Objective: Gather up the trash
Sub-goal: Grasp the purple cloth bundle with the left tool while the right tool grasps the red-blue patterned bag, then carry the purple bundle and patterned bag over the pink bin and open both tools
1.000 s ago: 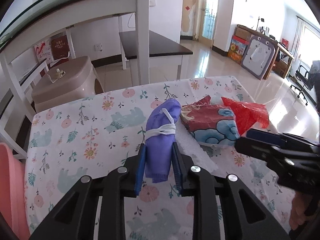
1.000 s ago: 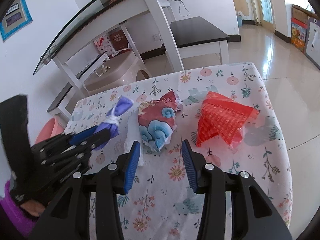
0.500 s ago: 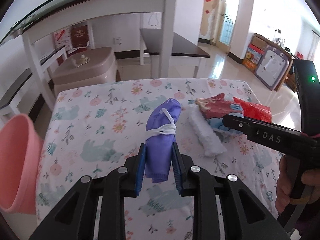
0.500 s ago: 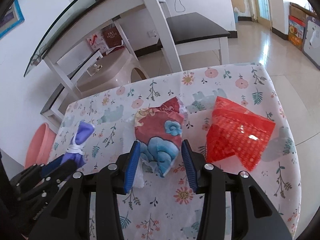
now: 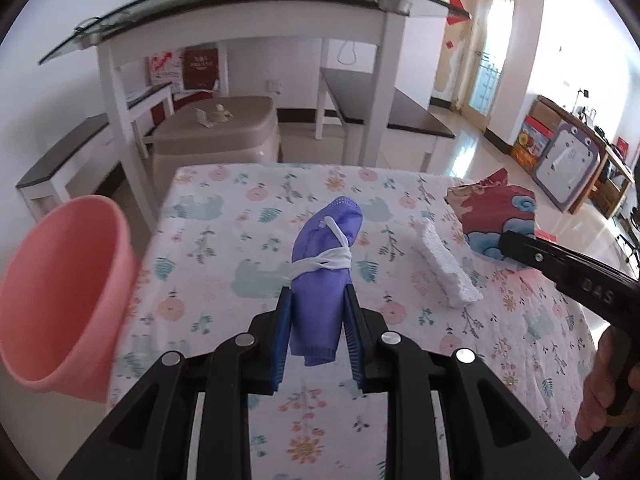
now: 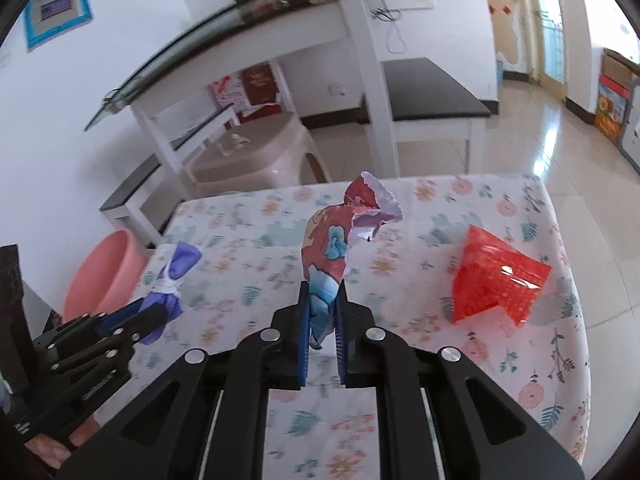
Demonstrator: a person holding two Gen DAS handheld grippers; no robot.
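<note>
My left gripper [image 5: 318, 300] is shut on a rolled purple face mask [image 5: 322, 256] tied with its white strap, held above the floral tablecloth [image 5: 240, 240]. The mask also shows in the right wrist view [image 6: 176, 276]. My right gripper [image 6: 322, 300] is shut on a crumpled red and blue patterned wrapper [image 6: 332, 240], lifted off the table; it shows in the left wrist view [image 5: 496, 212]. A pink bin [image 5: 60, 288] stands off the table's left edge, also seen in the right wrist view [image 6: 104, 276]. A white tissue wad [image 5: 444, 268] and a red plastic bag [image 6: 496, 280] lie on the table.
A beige plastic stool [image 5: 216, 136] and a white glass-topped desk [image 5: 248, 20] stand behind the table. A dark-topped low table [image 6: 428, 96] is farther back. Shiny tiled floor [image 6: 560, 152] lies to the right.
My right gripper has closed on the patterned wrapper and lifted it. My left gripper, still holding the mask, has moved left, so the pink bin appears larger and closer.
</note>
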